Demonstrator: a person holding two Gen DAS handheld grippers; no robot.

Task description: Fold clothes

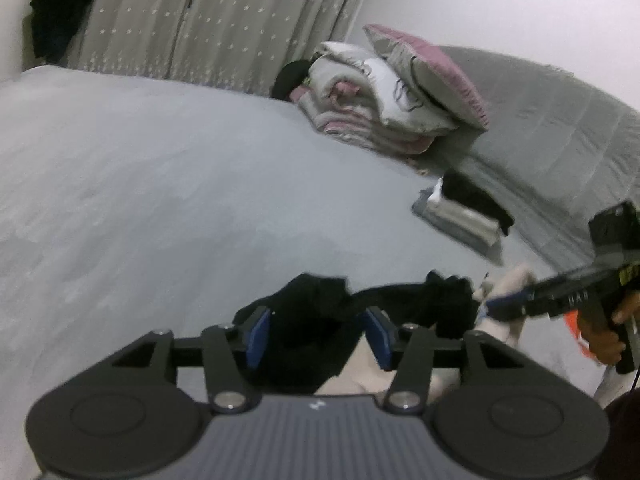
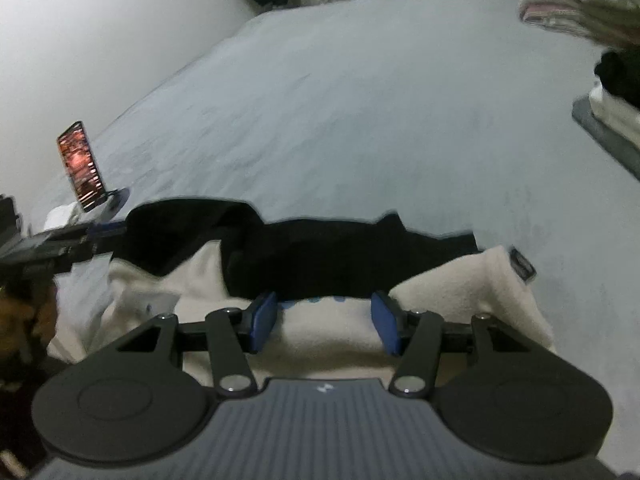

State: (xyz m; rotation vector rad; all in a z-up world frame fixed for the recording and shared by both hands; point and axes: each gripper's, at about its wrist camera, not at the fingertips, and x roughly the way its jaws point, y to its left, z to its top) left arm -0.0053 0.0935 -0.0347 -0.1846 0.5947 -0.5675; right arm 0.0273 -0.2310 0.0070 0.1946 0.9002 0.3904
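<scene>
Left wrist view only: stack of folded bedding [image 1: 360, 100] w/ pink-edged cushion [image 1: 432, 76] far across the bed [image 1: 140, 168] from the black garment [image 1: 312, 328], patterned curtain [image 1: 208, 20] behind; small folded pile [image 1: 460, 212] between bedding and garment.

Right wrist view only: lit phone [image 2: 82, 166] propped upright, left of the black garment [image 2: 320, 256]; cream garment [image 2: 328, 332] under and nearer than the black one, both lying crumpled on the bed.

Left gripper [image 1: 318, 334]: tilted downward, jaws spread, black cloth lies between pads, not pinched.

Right gripper [image 2: 326, 322]: pitched down steeper over cream cloth, jaws spread, pads not pressing anything. Seen from the left view, a hand [image 1: 608, 332] grips its handle, right of the black garment.
</scene>
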